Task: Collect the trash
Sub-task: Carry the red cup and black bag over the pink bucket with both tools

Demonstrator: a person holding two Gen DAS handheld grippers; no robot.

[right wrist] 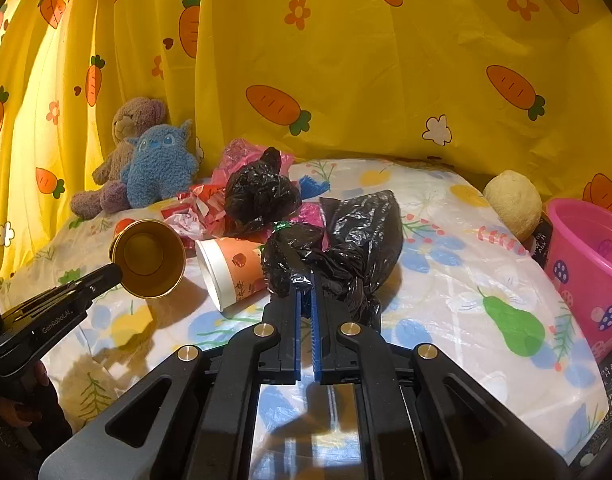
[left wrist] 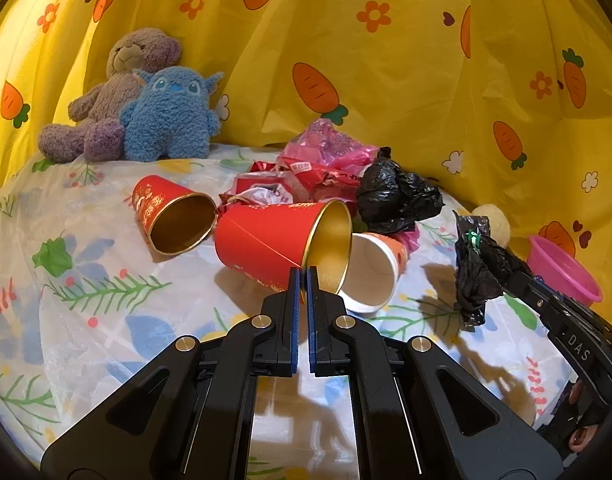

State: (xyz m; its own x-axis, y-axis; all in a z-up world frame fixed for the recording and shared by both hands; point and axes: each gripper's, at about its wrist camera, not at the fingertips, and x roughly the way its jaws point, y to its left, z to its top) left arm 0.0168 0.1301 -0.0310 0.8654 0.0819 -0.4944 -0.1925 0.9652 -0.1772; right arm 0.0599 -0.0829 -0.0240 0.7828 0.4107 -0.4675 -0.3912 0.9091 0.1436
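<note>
Pinching the gold-lined red paper cup [left wrist: 274,244] rim, left gripper [left wrist: 304,276] clamped; right gripper [right wrist: 306,280] clamped on crumpled black plastic bag [right wrist: 345,248], near centre.

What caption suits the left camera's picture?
Left claw pinches a red cup's gold rim; right claw grips a black bag.

Red cup [left wrist: 266,246], gold-lined, tilted, rim clamped. Black bag [right wrist: 345,236], crumpled, pinched. Second red cup [left wrist: 172,216] lies sideways.

Left gripper [left wrist: 304,276] pinches the red cup's [left wrist: 266,244] gold rim above the tablecloth [left wrist: 106,240].
</note>
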